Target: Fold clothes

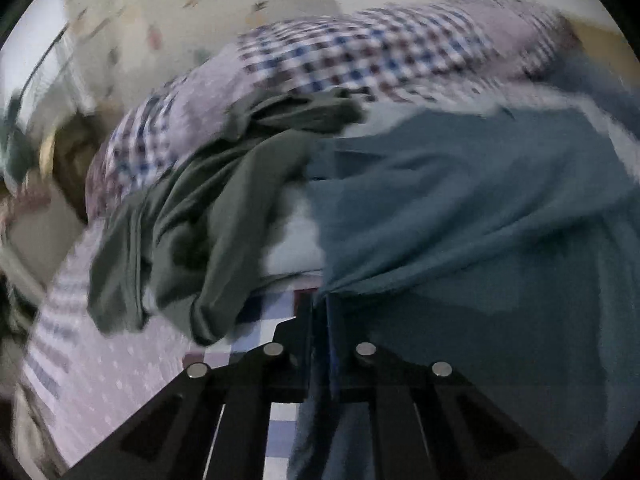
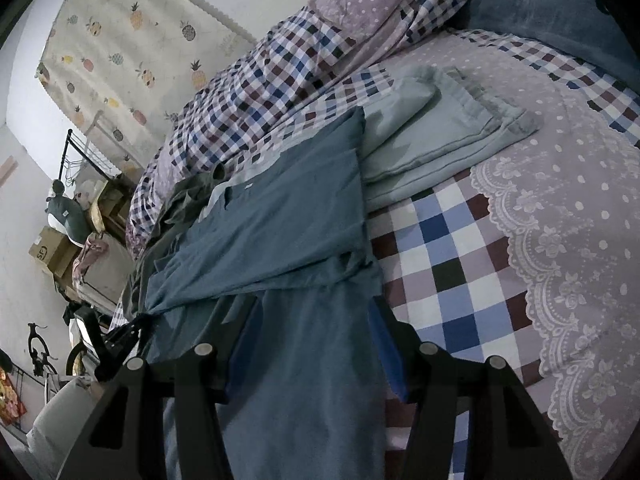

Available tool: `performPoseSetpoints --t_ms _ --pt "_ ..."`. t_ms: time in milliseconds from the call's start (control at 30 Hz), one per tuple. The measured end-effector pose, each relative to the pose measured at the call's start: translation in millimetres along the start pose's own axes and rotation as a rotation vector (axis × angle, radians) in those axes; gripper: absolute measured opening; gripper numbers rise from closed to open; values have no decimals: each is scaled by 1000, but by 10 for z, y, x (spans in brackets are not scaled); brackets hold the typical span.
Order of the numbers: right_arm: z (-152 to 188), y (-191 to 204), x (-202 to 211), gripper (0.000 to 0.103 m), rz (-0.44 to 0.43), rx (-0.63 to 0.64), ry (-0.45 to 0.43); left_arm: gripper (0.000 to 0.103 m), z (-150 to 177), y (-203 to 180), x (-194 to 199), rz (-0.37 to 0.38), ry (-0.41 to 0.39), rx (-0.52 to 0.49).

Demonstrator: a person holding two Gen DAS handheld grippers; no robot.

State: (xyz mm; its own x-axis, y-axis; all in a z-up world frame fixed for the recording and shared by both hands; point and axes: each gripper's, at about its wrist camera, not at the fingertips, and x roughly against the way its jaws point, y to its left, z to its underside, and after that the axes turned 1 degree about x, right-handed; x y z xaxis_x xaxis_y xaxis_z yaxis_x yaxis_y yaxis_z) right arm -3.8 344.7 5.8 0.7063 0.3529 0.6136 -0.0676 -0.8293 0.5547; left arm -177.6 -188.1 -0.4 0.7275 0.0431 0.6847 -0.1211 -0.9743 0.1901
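A teal-blue garment (image 2: 280,216) lies spread on the bed, its near part hanging toward me. In the left wrist view, which is motion-blurred, my left gripper (image 1: 320,310) is shut on an edge of this teal-blue garment (image 1: 460,208), and the cloth pulls into a point at the fingertips. The right wrist view shows the left gripper (image 2: 132,324) pinching the garment's left corner. My right gripper (image 2: 314,320) is open, with its blue-padded fingers (image 2: 382,332) standing wide on either side of the hanging cloth.
A crumpled dark green garment (image 1: 192,224) lies left of the teal one. A folded pale green garment (image 2: 436,132) sits further back on the bed. The checked quilt (image 2: 256,92) is bunched behind, with a blue pillow (image 2: 552,12) at the back right. Boxes and a rack (image 2: 60,248) stand at the left.
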Motion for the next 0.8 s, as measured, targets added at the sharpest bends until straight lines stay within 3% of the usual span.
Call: performPoseSetpoints --t_ms 133,300,400,600,800 --pt "1 4 18 59 2 11 3 6 86 197 -92 60 55 170" --pt "45 266 -18 59 21 141 46 6 180 29 -70 92 38 122" --pt "77 598 -63 59 28 238 65 6 215 105 -81 131 29 177" --pt "-40 1741 -621 59 -21 430 121 7 287 323 -223 269 48 314" --pt "-300 3211 -1678 59 -122 651 194 7 327 415 -247 340 45 385"
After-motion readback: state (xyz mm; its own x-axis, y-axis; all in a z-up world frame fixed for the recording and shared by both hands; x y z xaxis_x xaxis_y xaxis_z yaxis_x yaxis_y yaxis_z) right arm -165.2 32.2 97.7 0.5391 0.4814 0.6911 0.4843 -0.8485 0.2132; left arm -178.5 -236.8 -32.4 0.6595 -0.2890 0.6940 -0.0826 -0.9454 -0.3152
